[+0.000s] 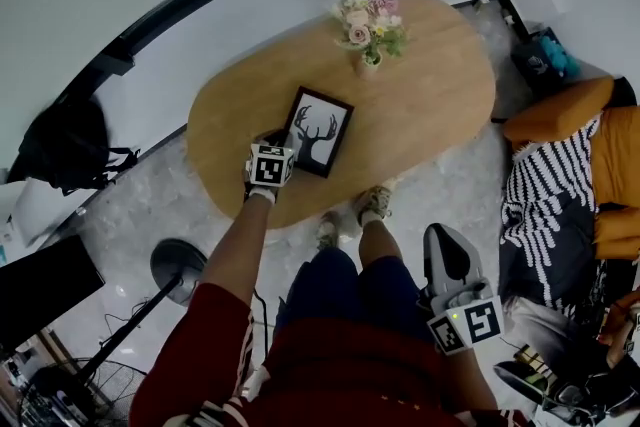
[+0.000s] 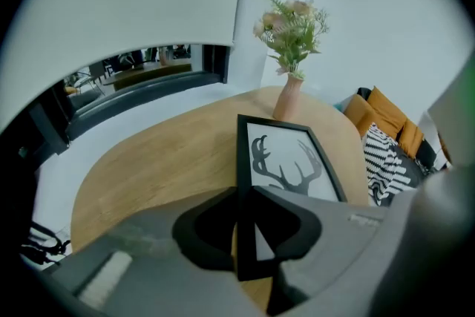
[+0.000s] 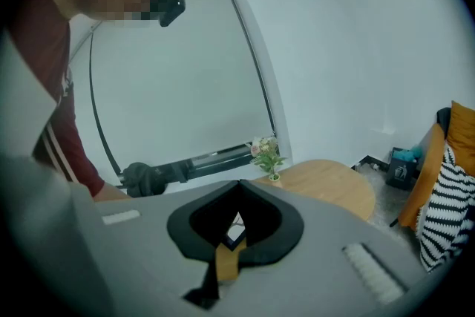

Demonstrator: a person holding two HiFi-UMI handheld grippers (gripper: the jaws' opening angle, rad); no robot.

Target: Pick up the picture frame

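Note:
A black picture frame [image 1: 318, 130] with a deer-antler print lies on the oval wooden table [image 1: 430, 105]. My left gripper [image 1: 280, 139] is shut on the frame's near left edge. In the left gripper view the jaws [image 2: 245, 193] pinch that black edge of the frame [image 2: 289, 159], and the table [image 2: 148, 167] lies beneath. Whether the held edge is off the wood I cannot tell. My right gripper [image 1: 443, 245] hangs low beside my right leg, away from the table. Its jaws [image 3: 239, 183] meet at the tips with nothing between them.
A small vase of flowers [image 1: 370, 25] stands at the table's far side, just beyond the frame. A sofa with orange cushions and a striped throw [image 1: 560, 185] is on the right. A black bag [image 1: 70, 145] and a round stand base [image 1: 178, 265] are on the floor at left.

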